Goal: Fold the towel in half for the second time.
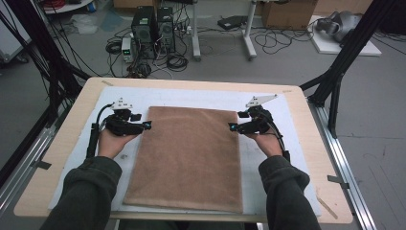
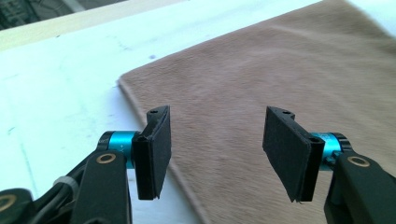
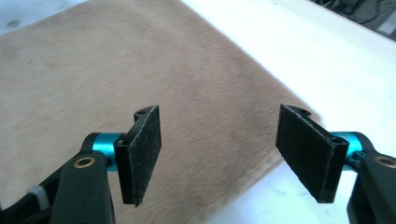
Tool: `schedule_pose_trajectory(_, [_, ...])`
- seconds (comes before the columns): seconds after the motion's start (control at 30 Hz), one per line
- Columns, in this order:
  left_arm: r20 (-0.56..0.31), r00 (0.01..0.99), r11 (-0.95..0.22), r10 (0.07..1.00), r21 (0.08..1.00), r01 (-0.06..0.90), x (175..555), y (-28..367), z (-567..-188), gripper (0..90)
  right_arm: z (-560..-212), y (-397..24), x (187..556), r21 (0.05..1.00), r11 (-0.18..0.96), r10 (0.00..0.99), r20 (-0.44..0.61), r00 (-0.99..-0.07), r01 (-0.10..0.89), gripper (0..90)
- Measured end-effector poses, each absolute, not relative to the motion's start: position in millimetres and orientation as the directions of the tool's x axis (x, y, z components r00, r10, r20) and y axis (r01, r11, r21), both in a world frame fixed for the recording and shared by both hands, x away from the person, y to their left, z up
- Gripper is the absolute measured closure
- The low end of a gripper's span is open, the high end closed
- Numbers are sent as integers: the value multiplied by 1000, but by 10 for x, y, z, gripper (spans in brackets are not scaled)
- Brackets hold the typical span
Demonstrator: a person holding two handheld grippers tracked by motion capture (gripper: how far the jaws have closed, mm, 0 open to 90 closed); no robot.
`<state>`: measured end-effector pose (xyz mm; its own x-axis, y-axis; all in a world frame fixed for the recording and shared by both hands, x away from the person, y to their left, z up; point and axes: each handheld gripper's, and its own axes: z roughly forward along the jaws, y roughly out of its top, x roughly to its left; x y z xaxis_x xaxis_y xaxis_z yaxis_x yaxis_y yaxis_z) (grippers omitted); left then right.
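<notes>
Tongs on both sides stand spread with nothing between the pads: the left tongs (image 1: 147, 125) point toward three o'clock at the left long edge of the flat, rectangular brown plush cloth (image 1: 191, 158), and the right tongs (image 1: 231, 127) point toward nine o'clock at its right long edge. That cloth lies spread on the white-covered wooden surface (image 1: 72, 139), long axis running twelve to six. Each far corner sits just beside its own tongs, equally near, so a two-handed pinch there looks likeliest.

No readable text, label, brand, number or sign is found on the brown towel (image 1: 189, 155), the table (image 1: 306, 124), or the equipment behind the table.
</notes>
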<state>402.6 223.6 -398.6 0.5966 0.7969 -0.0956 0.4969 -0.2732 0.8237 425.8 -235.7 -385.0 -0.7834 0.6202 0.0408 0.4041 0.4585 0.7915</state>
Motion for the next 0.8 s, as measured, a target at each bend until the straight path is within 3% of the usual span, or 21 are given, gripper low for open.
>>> schedule_pose_trajectory(0.17, [-56, 565, -310, 823, 790, 528, 4136, 2197, -4151, 426, -4041, -2352, 4390, 752, 485, 644, 39, -764, 447, 313])
schedule_pose_trajectory(0.4, [-69, 506, -288, 860, 752, 592, 4260, 2188, -4339, 470, -4247, -2398, 4520, 717, 473, 705, 42, -708, 513, 327])
schedule_pose_trajectory(0.57, [-75, 510, -302, 857, 728, 615, 4278, 2166, -4418, 542, -4365, -2408, 4569, 692, 481, 706, 59, -706, 539, 345])
schedule_pose_trajectory(0.63, [-86, 515, -299, 853, 728, 617, 4278, 2170, -4417, 595, -4417, -2396, 4568, 683, 482, 698, 79, -712, 549, 403])
schedule_pose_trajectory(0.8, [-154, 526, -263, 836, 730, 631, 4286, 2198, -4428, 728, -4445, -2411, 4539, 707, 454, 643, 162, -749, 542, 716])
